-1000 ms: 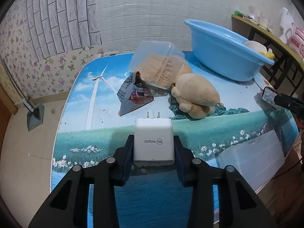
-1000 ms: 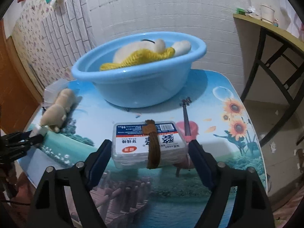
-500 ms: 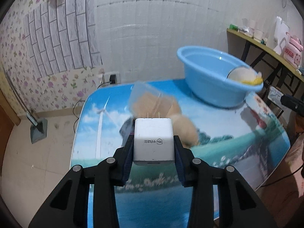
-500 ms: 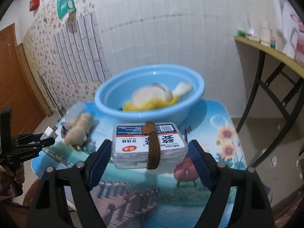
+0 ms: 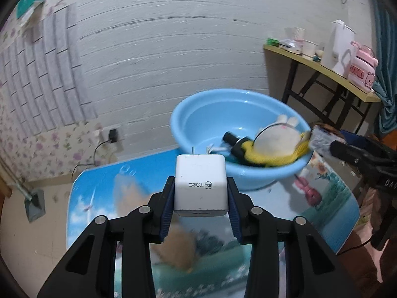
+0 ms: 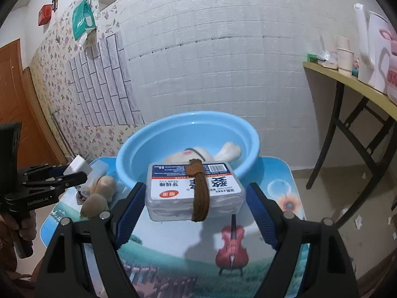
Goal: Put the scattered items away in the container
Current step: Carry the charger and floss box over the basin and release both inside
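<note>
- Charger [image 5: 201, 182], white, sat clamped in the left gripper [image 5: 200, 198], prongs pointing toward the blue basin [image 5: 198, 114].
- Right gripper [image 6: 195, 198] held a clear plastic box [image 6: 193, 191] wrapped with a brown band [image 6: 199, 193], raised in front of the basin.
- Basin stood on the bench [image 6: 273, 173] and held a white-and-yellow plush toy [image 5: 275, 141].
- Tan plush toy [image 6: 99, 193] lay on the bench, left of the basin.

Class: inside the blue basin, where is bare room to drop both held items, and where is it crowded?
Free: the round blue plastic basin, its floor bare along the left and far walls. Crowded: its right side, filled by the white and yellow plush toy and a black object.
</note>
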